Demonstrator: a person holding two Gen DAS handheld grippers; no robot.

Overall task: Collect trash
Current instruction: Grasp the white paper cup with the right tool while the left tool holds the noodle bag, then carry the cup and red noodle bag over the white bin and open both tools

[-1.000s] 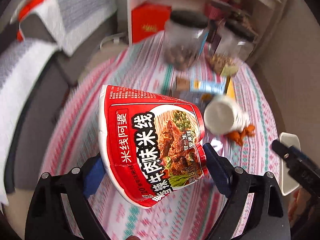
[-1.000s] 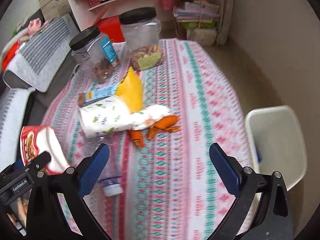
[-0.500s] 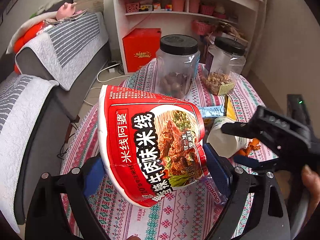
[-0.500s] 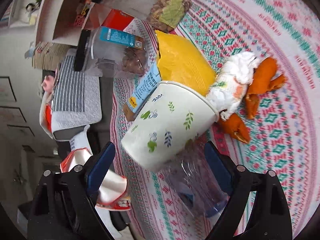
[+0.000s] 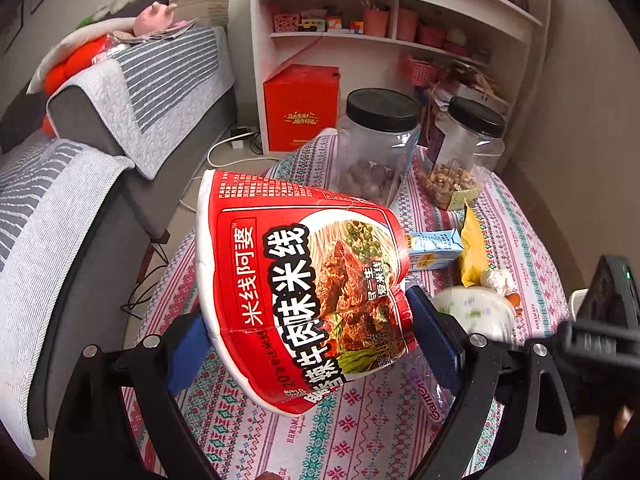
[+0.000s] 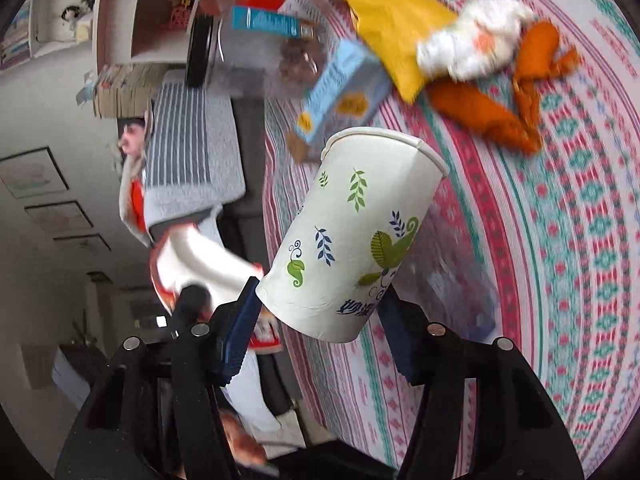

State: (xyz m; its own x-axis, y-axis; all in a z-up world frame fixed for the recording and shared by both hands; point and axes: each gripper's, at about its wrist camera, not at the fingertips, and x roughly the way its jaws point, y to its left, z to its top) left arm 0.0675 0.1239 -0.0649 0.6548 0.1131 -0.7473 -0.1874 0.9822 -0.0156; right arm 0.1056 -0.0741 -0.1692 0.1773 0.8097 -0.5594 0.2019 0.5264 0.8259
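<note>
the paper cup (image 6: 352, 248) sat between the closing right claw (image 6: 320, 316), pads at its base; the left claw (image 5: 308, 340) gripped the noodle bowl (image 5: 300, 284), hiding the table (image 5: 360, 432) behind.

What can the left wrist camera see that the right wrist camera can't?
Only the left wrist view shows the two black-lidded jars standing upright, the white shelf and the printed red front of the noodle bowl clamped in the left hand-held gripper.

Only the right wrist view shows the leaf pattern on the paper cup and the orange peel clearly. The right hand-held gripper is closing on that cup.

Both show the cup, the bowl, the yellow packet, the blue carton and the patterned tablecloth.
</note>
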